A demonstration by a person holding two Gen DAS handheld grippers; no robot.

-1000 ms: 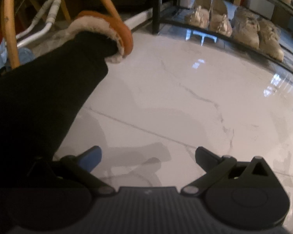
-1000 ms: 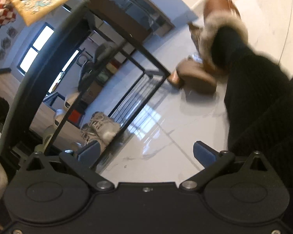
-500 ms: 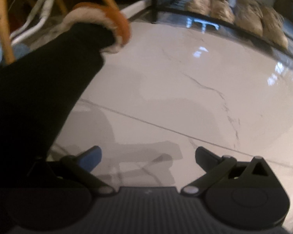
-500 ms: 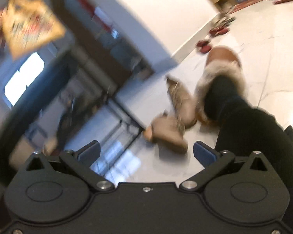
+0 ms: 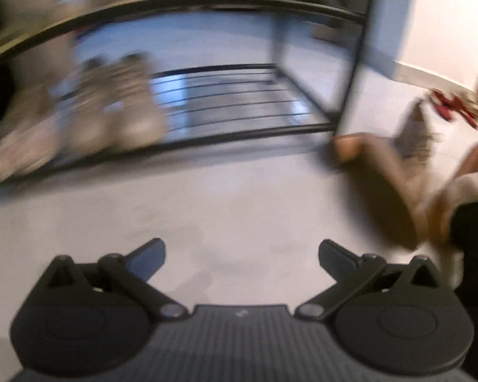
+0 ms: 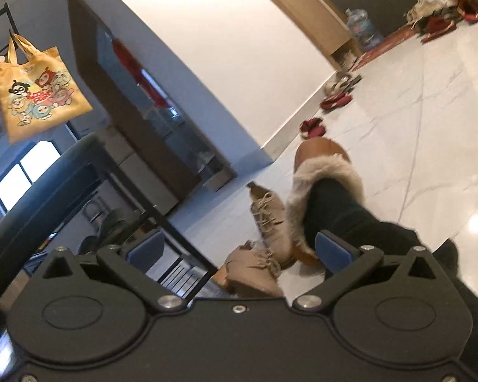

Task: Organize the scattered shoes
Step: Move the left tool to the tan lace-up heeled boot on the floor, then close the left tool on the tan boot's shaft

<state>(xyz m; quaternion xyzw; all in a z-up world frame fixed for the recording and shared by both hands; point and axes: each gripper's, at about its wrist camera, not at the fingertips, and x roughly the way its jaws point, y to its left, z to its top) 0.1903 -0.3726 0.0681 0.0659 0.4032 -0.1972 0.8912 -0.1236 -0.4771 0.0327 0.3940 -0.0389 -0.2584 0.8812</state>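
Both grippers hang with fingers spread wide and nothing between them: the left gripper (image 5: 241, 256) over bare floor (image 5: 239, 197) before the rack (image 5: 239, 133), the right gripper (image 6: 239, 250) tilted above two tan boots (image 6: 264, 245). The boots lie on the floor just off the rack's corner post, one on its side, close beside the person's fur-cuffed slipper (image 6: 322, 175). Blurred pale shoes (image 5: 111, 108) sit on the rack's lowest shelf at its left end; red slippers (image 6: 334, 100) lie well apart along the wall.
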